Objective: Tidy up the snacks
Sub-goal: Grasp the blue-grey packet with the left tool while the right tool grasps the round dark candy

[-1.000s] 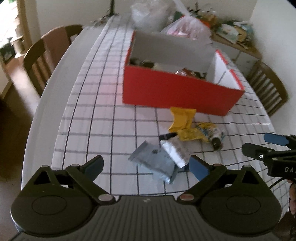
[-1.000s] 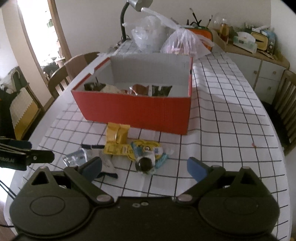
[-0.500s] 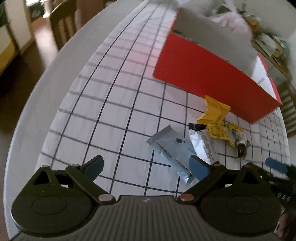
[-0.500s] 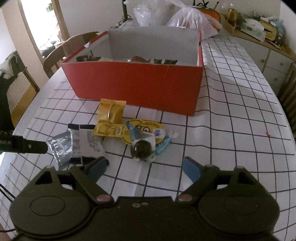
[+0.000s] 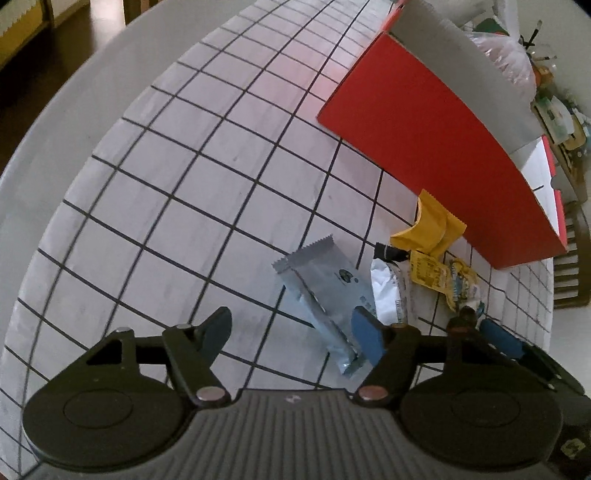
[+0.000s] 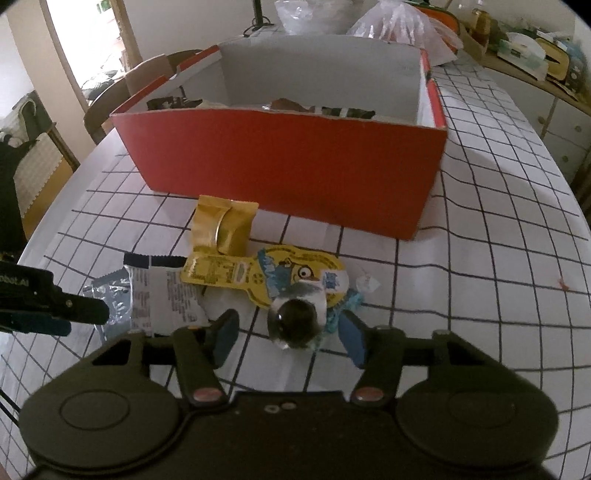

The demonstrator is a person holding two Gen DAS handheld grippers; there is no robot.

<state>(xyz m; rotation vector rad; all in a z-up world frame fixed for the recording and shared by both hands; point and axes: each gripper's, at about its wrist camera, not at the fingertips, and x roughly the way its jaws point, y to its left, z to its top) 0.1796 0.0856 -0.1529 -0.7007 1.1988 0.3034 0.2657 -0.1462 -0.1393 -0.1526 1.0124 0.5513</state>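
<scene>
Loose snacks lie on the checked tablecloth in front of a red box (image 6: 295, 166) that holds several snacks. A silver-grey packet (image 5: 325, 291) lies just ahead of my open left gripper (image 5: 291, 332), its near end by the right finger. Beside it are a white packet (image 5: 388, 291) and a yellow pouch (image 5: 432, 225). My open right gripper (image 6: 288, 336) straddles a clear-domed yellow cartoon snack (image 6: 295, 291). The yellow pouch (image 6: 223, 225), the white packet (image 6: 166, 295) and the silver-grey packet (image 6: 110, 295) also show in the right wrist view.
The red box (image 5: 436, 136) stands further back on the table. Plastic bags (image 6: 395, 22) sit behind it. Wooden chairs (image 6: 122, 92) stand at the table's left side, a cluttered sideboard (image 6: 535, 51) at the right. The left gripper's finger (image 6: 59, 310) reaches in from the left.
Both grippers have moved down and forward toward the loose snacks. The left now sits over the silver-grey packet's end, and the right now straddles the domed snack. Both stay open.
</scene>
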